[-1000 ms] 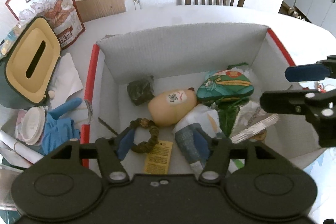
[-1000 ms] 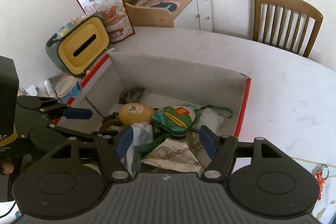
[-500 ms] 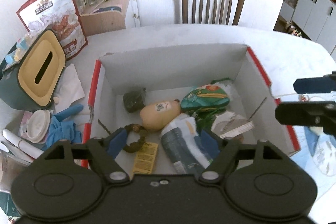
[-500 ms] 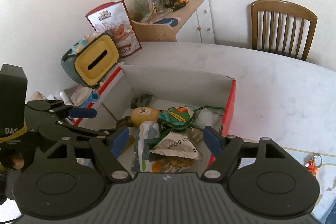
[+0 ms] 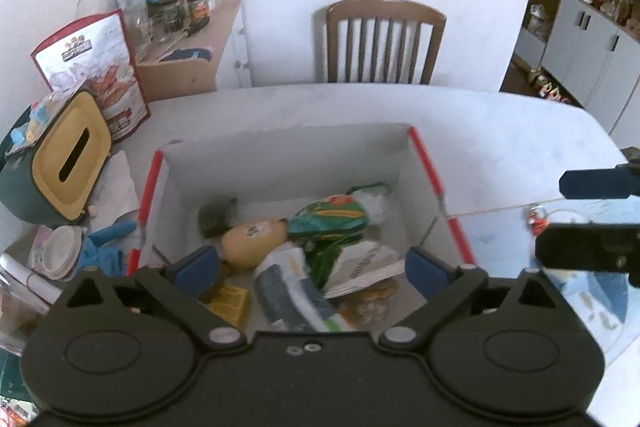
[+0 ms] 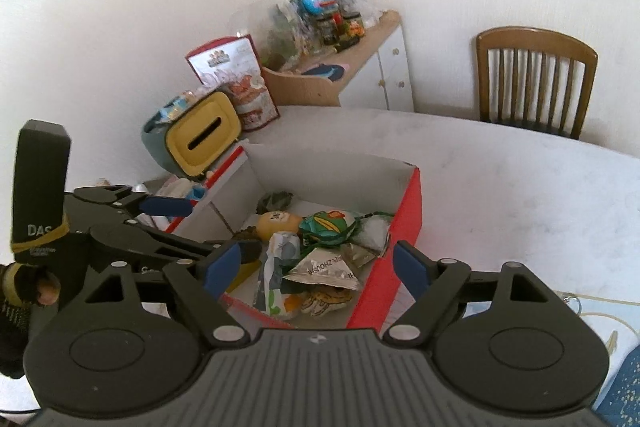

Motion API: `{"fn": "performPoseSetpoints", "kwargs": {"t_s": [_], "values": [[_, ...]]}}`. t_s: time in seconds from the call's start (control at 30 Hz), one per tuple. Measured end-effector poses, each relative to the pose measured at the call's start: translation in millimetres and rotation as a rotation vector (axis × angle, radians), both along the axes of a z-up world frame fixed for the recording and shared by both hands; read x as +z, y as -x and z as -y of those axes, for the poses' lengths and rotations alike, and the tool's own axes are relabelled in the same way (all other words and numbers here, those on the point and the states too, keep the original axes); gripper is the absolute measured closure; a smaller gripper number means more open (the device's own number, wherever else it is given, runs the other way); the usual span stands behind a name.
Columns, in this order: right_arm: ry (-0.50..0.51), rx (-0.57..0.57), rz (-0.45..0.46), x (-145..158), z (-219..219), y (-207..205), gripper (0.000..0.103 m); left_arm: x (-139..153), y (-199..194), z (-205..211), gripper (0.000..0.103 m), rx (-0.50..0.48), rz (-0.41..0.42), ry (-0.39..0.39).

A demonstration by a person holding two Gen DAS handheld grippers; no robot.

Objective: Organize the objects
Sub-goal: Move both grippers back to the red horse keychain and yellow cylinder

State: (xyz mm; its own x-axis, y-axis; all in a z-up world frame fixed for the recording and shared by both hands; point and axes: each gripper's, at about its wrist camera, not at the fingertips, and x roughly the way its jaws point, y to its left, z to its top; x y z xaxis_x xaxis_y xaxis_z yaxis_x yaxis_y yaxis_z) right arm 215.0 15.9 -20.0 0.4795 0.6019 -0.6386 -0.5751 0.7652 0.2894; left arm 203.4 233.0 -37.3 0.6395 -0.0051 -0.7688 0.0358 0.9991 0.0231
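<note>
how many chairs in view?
1. A wooden chair stands at the far side of the table, beyond the cardboard box. Others could be out of view.

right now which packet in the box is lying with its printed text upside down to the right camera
The silver foil packet in the box, nearest the right gripper; the green packet behind it shows pictures instead.

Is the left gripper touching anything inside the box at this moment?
Apart. The right wrist view shows the left gripper open and empty, raised over the box's near-left rim.
</note>
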Motion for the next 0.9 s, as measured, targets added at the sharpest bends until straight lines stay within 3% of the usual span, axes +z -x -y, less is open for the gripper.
{"fn": "performPoseSetpoints", "kwargs": {"t_s": [0.2, 0.43, 0.9], "values": [[-0.061, -0.016, 0.04, 8, 37, 14, 0.015, 7, 6, 21, 0.001, -0.015, 0.029, 0.031], [-0.054, -0.041, 0.084, 5, 81, 28, 0.015, 10, 9, 47, 0.001, -0.03, 0.047, 0.057], [0.06, -0.11, 0.08, -26, 156, 37, 0.015, 0, 5, 122, 0.001, -0.11, 0.06, 0.073]]}}
